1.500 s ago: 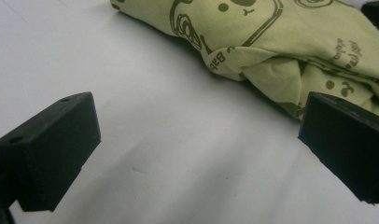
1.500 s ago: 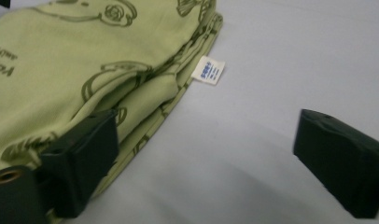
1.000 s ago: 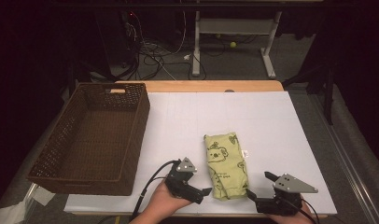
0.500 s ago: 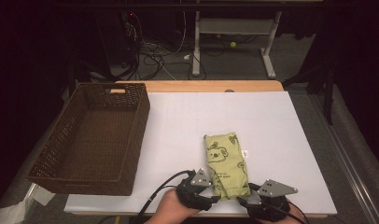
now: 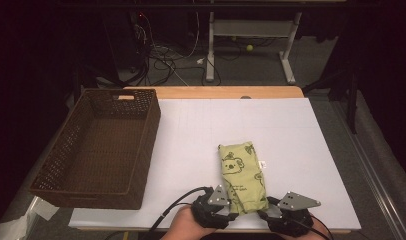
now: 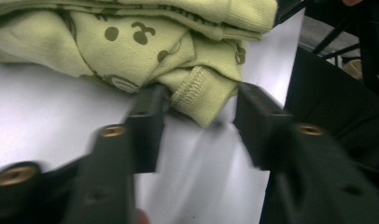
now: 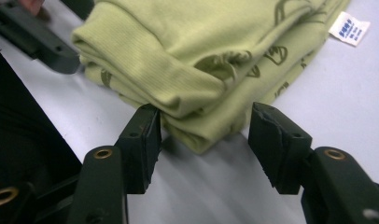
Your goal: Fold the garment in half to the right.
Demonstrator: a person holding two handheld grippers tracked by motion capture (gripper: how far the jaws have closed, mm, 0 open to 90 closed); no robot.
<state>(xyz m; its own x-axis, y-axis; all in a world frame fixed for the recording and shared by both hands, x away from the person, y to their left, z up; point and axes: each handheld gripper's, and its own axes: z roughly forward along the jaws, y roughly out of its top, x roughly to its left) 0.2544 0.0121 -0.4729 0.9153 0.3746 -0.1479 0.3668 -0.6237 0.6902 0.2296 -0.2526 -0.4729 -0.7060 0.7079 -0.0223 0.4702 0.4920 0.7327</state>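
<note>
A folded light-green garment (image 5: 241, 172) with a koala print lies on the white table (image 5: 291, 125), near its front edge. My left gripper (image 5: 230, 212) sits at the garment's near left corner and my right gripper (image 5: 269, 208) at its near right corner. In the left gripper view a hemmed corner of the garment (image 6: 131, 42) lies between the jaws of the left gripper (image 6: 197, 112). In the right gripper view the folded edge (image 7: 201, 46) lies between the right gripper's (image 7: 204, 123) jaws. Both pairs of jaws have just been closing, with a gap left on one side of each.
A dark wicker basket (image 5: 150, 145) stands empty at the table's left. A small white label (image 7: 348, 28) sticks out from the garment's right side. The table's front edge runs just under both hands. Cables and desk legs lie on the floor beyond the table.
Both grippers have come in to the garment's near corners, the left one moving right, the right one moving left. Their jaws have narrowed around the cloth.
</note>
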